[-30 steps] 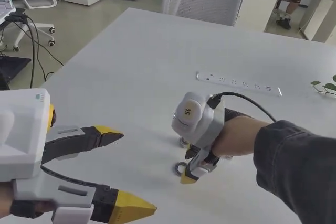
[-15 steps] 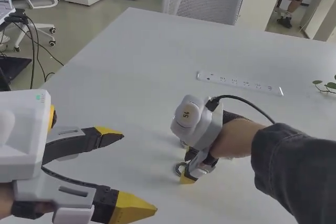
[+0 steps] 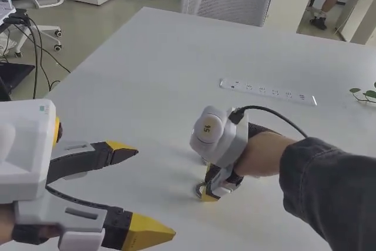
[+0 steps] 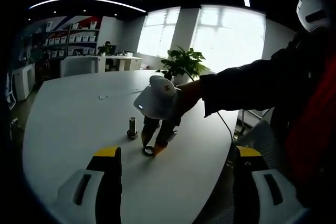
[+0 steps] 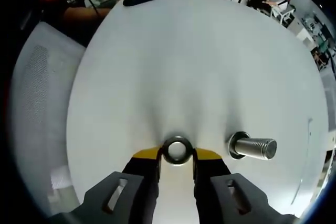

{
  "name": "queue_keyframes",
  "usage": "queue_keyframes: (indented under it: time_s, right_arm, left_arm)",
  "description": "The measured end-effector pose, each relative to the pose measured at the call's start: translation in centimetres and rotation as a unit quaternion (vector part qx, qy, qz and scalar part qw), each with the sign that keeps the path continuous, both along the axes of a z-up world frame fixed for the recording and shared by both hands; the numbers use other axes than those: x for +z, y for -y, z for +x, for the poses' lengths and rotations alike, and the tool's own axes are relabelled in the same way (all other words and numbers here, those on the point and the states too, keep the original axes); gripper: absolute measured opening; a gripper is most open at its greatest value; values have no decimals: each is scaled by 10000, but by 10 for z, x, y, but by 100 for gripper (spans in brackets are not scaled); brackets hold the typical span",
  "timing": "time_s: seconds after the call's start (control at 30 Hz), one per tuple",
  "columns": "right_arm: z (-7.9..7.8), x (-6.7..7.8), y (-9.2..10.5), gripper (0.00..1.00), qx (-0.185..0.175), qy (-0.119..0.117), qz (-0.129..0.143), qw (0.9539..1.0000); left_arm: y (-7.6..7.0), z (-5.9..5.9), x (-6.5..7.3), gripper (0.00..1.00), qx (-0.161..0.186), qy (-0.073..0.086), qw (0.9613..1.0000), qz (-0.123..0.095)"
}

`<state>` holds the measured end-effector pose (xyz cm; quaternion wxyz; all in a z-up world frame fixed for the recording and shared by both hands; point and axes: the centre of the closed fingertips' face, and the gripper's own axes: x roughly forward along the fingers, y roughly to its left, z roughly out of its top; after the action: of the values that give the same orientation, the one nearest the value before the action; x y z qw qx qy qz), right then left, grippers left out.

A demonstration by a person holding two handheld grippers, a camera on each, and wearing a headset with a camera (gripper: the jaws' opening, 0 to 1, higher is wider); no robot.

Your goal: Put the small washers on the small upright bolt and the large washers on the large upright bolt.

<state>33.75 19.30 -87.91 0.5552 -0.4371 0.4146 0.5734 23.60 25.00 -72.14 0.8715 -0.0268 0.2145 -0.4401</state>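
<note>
1. Between the yellow tips of my right gripper (image 5: 177, 157) sits 1 washer (image 5: 176, 150), low against the white table (image 5: 184, 66); the jaws are closed in on its 2 sides.
2. Just beside it stands 1 upright bolt (image 5: 252, 148), apart from the washer.
3. Nearer me, my left gripper (image 3: 153, 193) hangs above the table, jaws wide apart, holding nothing.

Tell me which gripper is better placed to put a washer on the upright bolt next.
Right. The right gripper has its jaws closed around a washer on the table, the bolt upright just beside. The left gripper hangs open, apart from both.
</note>
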Motion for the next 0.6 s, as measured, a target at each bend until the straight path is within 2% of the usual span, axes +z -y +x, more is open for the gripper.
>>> queue_keyframes:
  time_s: [0.2, 0.6]
  right_arm:
    - [0, 0, 0, 24, -31, 2, 63, 10000]
    - [1, 4, 9, 23, -63, 10, -16, 10000]
  left_arm:
    - [1, 0, 0, 88, -4, -3, 10000, -6]
    - [3, -1, 0, 87, -51, 6, 10000, -10]
